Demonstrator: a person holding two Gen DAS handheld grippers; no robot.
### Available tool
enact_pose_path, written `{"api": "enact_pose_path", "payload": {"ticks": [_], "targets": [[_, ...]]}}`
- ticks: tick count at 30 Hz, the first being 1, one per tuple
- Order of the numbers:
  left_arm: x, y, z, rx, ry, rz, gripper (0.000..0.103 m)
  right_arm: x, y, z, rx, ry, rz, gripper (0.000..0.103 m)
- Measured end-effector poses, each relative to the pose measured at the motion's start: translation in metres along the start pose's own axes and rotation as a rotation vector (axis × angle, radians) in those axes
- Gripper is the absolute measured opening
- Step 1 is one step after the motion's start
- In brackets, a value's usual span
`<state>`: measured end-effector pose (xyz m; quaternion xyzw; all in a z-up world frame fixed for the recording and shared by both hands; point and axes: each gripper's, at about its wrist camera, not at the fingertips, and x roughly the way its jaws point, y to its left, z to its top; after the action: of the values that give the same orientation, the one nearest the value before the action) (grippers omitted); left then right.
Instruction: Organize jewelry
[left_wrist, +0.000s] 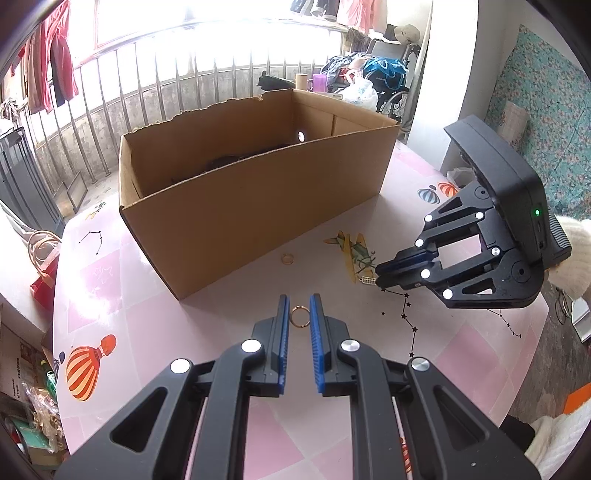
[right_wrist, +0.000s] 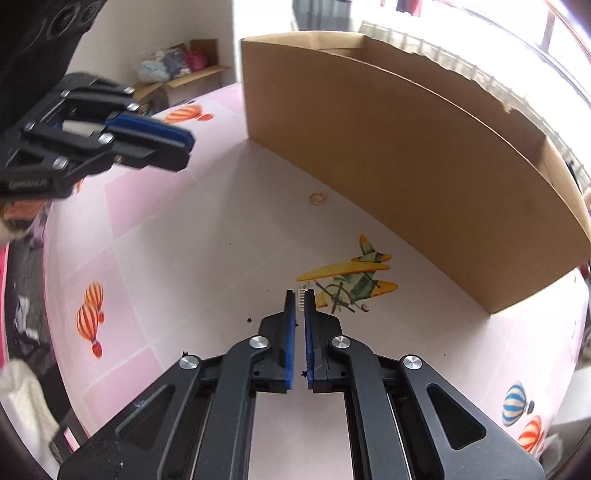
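A gold ring (left_wrist: 299, 316) lies on the pink tablecloth between the blue pads of my left gripper (left_wrist: 299, 308), which is open around it. A second gold ring (left_wrist: 287, 258) lies near the cardboard box (left_wrist: 236, 206); it also shows in the right wrist view (right_wrist: 317, 198). My right gripper (right_wrist: 301, 301) is nearly shut, its pads close on a small white comb-shaped earring (right_wrist: 301, 298) at the fingertips. In the left wrist view the right gripper (left_wrist: 380, 278) rests low on the table with the earring (left_wrist: 367, 280) at its tip. The left gripper (right_wrist: 181, 144) shows at upper left in the right wrist view.
The open cardboard box (right_wrist: 406, 158) stands on the table beyond both grippers, with dark items inside. The tablecloth (left_wrist: 155, 314) has balloon and aeroplane prints. A balcony railing (left_wrist: 147, 85) and hanging clothes lie behind. Clutter lies on the floor at the left.
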<state>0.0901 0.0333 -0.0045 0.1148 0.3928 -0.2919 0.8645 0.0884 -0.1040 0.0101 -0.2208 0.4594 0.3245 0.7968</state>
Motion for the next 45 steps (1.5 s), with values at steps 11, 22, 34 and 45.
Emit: {"api": "enact_pose_path", "payload": {"ticks": [11,22,34,45], "targets": [[0.0,0.004,-0.005,-0.022,0.003,0.011,0.011,0.016,-0.036,0.011,0.041,0.066,-0.156,0.004],[-0.001,0.004,-0.007,-0.03,-0.006,0.002,0.011,0.0,-0.029,0.01,0.133,-0.009,-0.043,0.045],[-0.007,0.005,-0.008,-0.029,-0.005,0.004,0.011,0.01,-0.016,0.016,0.154,-0.02,-0.032,0.013],[-0.008,0.004,-0.006,-0.033,-0.014,-0.002,0.011,-0.002,-0.025,0.013,0.178,-0.026,-0.005,0.0]]}}
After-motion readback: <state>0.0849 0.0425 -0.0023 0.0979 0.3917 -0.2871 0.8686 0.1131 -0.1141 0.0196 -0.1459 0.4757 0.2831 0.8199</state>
